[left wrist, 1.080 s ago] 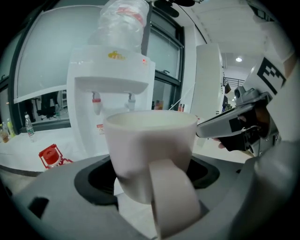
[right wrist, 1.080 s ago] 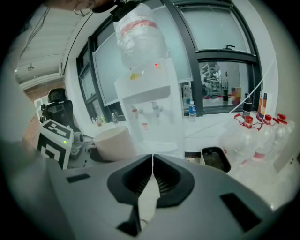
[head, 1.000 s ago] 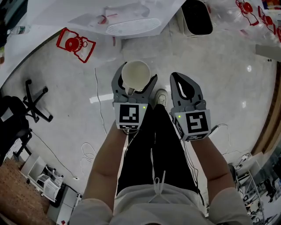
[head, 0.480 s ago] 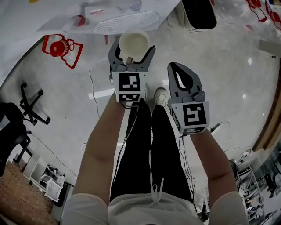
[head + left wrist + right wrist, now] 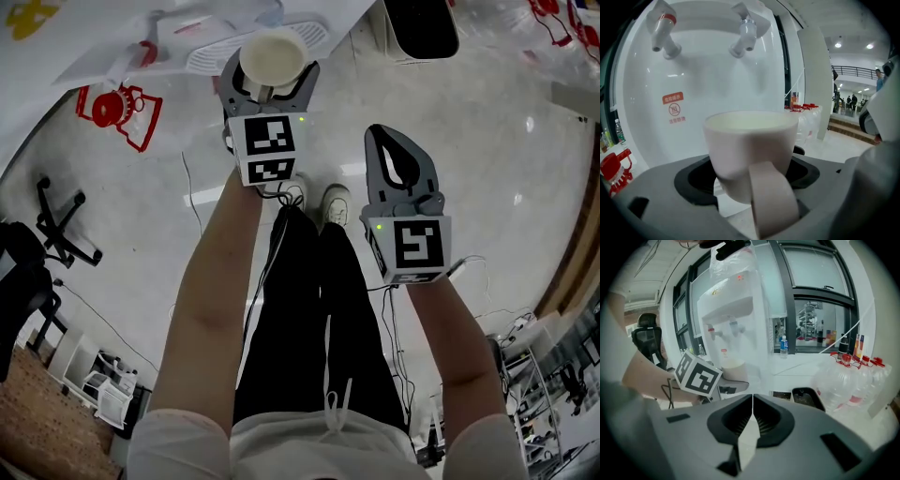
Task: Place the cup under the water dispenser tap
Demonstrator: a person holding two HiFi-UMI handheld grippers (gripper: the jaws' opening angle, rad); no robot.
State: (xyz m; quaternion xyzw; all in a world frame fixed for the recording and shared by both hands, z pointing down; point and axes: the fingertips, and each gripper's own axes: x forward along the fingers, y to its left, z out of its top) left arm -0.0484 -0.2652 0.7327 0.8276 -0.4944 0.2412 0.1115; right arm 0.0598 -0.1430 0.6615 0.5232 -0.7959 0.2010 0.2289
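Observation:
A cream cup (image 5: 273,55) (image 5: 750,150) sits upright between the jaws of my left gripper (image 5: 269,58) (image 5: 752,176), which is shut on it, handle towards the camera. The white water dispenser (image 5: 708,79) (image 5: 733,319) fills the left gripper view, close in front. Its two taps, a red-marked tap (image 5: 663,33) and a white tap (image 5: 744,35), hang above and beyond the cup. In the head view the cup is over the dispenser's drip grille (image 5: 220,54). My right gripper (image 5: 398,161) (image 5: 752,401) is shut and empty, lower and to the right.
Red-capped water bottles (image 5: 855,373) and a dark bin (image 5: 805,397) (image 5: 420,26) stand right of the dispenser. An office chair (image 5: 56,216) is at the left on the floor. Red bottle carriers (image 5: 117,112) lie near the dispenser base. The person's legs and shoes (image 5: 314,199) are below.
My left gripper has carried the cup forward and up the picture, from over the floor to over the dispenser's grille. The right gripper has shifted only slightly.

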